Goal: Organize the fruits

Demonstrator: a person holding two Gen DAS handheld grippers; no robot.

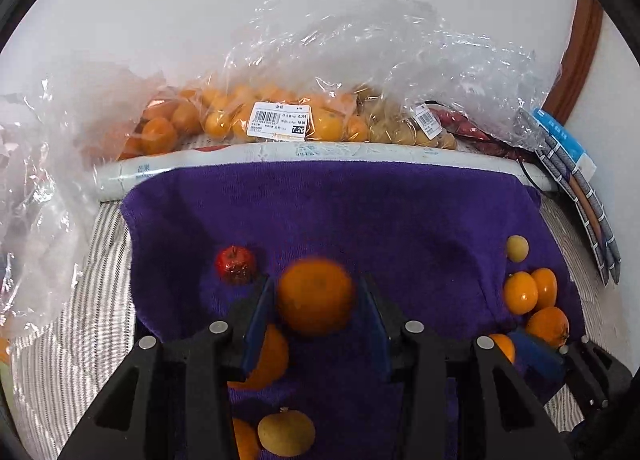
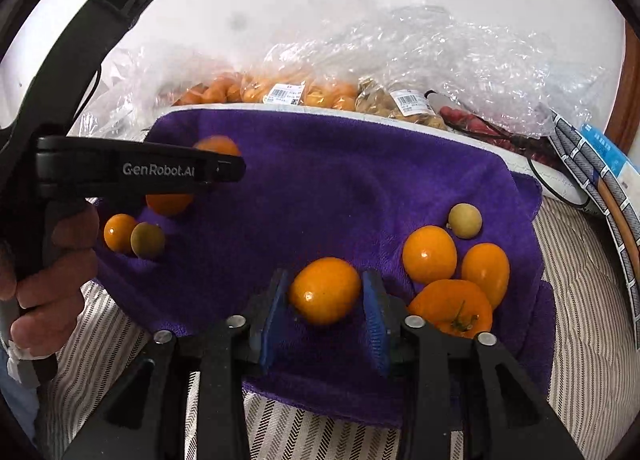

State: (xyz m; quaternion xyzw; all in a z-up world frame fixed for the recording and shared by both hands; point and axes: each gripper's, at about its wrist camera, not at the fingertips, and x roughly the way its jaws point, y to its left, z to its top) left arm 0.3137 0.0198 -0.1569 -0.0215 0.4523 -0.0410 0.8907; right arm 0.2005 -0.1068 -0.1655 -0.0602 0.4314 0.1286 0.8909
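Left wrist view: nearest the camera, under the left gripper (image 1: 316, 286), a pale yellow fruit (image 1: 286, 432) and an orange (image 1: 272, 356) are already set down on the purple towel (image 1: 360, 212). Between the jaws a blurred mandarin (image 1: 316, 296) is seen; the pads stand slightly off its sides, so the jaws are read as parted, not clamped. Just beyond the left finger a small red fruit (image 1: 236, 264) is parked alone.

Right wrist view: a kumquat (image 2: 325, 290) is framed between the blue pads of the right gripper (image 2: 325, 284), again with thin gaps on both sides, so it is judged loose on the towel. Just right of the gripper a second pile is formed: a stalked orange fruit (image 2: 450, 308), two more kumquats (image 2: 429, 254) and, beyond them, a pale round fruit (image 2: 465, 221).

Far ahead of both grippers, past the towel's back edge, plastic bags (image 1: 276, 120) full of orange and yellowish fruit are left unemptied. Only a handful is laid out, and the kinds look mixed in both piles. The sorting is judged to be at an early stage, with most of it left to do.
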